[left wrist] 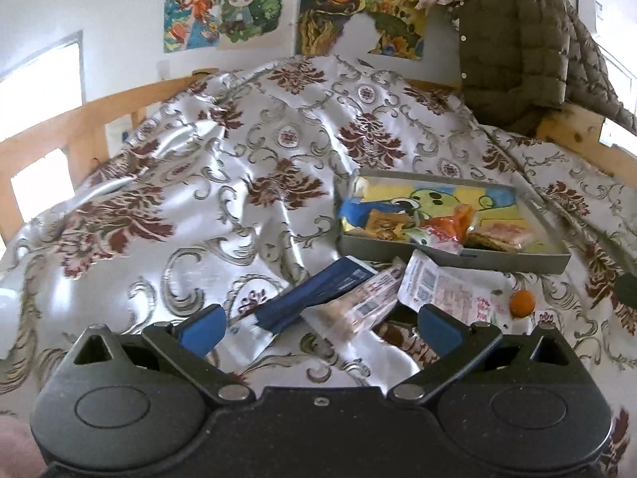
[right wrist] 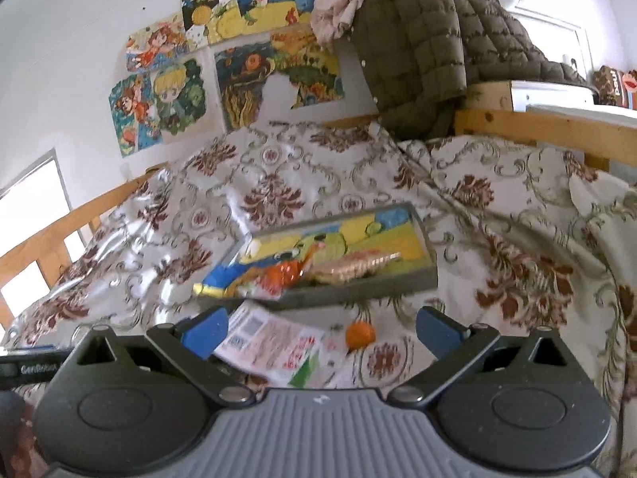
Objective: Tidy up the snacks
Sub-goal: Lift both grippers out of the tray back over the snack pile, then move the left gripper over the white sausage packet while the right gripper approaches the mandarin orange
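Note:
A shallow grey tray (left wrist: 458, 254) with a colourful cartoon bottom lies on the patterned bedspread and holds several snack packets, among them an orange one (left wrist: 454, 223). In front of it lie a dark blue packet (left wrist: 318, 296), a clear wrapped bar (left wrist: 366, 306), a white printed packet (left wrist: 442, 290) and a small orange ball (left wrist: 522, 302). My left gripper (left wrist: 320, 324) is open and empty just short of the blue packet and bar. My right gripper (right wrist: 320, 328) is open and empty over the white packet (right wrist: 274, 342), with the orange ball (right wrist: 359, 334) between its fingers and the tray (right wrist: 358, 285) beyond.
The bedspread (left wrist: 223, 183) is rumpled, with folds to the left. A wooden bed rail (left wrist: 79, 119) runs along the left and back. A brown quilted jacket (left wrist: 517, 47) hangs over the rail at the back right. Drawings (left wrist: 223, 12) cover the wall.

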Available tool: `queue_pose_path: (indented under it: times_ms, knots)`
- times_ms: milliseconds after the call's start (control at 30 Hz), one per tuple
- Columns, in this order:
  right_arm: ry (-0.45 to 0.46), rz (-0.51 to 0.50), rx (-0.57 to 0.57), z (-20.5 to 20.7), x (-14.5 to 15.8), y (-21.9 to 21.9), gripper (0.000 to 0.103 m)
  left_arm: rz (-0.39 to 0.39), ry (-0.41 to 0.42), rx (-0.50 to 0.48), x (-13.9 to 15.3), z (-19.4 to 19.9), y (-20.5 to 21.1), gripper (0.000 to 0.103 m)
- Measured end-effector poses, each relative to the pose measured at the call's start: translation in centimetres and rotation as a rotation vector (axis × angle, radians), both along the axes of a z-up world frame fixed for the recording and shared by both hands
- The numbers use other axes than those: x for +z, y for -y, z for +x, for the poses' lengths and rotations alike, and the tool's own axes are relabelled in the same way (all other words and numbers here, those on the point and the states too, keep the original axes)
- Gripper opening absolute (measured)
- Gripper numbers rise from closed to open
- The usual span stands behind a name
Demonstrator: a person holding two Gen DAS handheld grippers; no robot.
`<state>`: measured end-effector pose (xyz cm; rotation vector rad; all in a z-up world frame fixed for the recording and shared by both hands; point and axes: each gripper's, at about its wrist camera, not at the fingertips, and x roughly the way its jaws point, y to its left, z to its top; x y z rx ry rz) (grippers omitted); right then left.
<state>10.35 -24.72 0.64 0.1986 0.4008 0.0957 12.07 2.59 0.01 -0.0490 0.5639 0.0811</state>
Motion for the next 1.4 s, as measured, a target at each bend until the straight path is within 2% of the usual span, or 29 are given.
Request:
queue_pose_path:
  times_ms: [333,533,667,800,1133,1267,1400]
  knots:
    - [-0.102,-0.067,-0.011,-3.8,-1.3,-0.7,0.103,0.053,-0.029,-0.046,-0.4,-3.6,2.0,0.102]
    - [-0.205,-0.097,-0.039,-4.2,-1.9,-1.1,0.103,0.089,-0.066,-0.096,-1.2,-5.2,3.4,0.102]
    - [-0.221,-0.095,-0.047,-4.5,-2.0,-0.9,0.103,0.119,-0.061,-0.097,-1.3,-5.6,3.7,0.102]
    - [-0.215,-0.088,-0.054,-4.9,-1.9,-0.7,0.103,0.094,-0.061,-0.085,-1.0,-5.7,3.4,0.102]
    - [-0.230,-0.050,-0.062,-3.8,-1.8,-0.1,0.103,-0.087,-0.107,-0.093,-0.8,-3.3,1.8,0.102]
    - [-0.244,-0.046,-0.063,-2.8,-1.9,0.2,0.103,-0.095,-0.137,-0.153,-0.8,-1.4,2.7,0.102]
    - [-0.251,-0.037,-0.086,-2.1,-2.2,0.7,0.103,-0.062,-0.176,-0.234,-1.0,0.8,4.1,0.102]
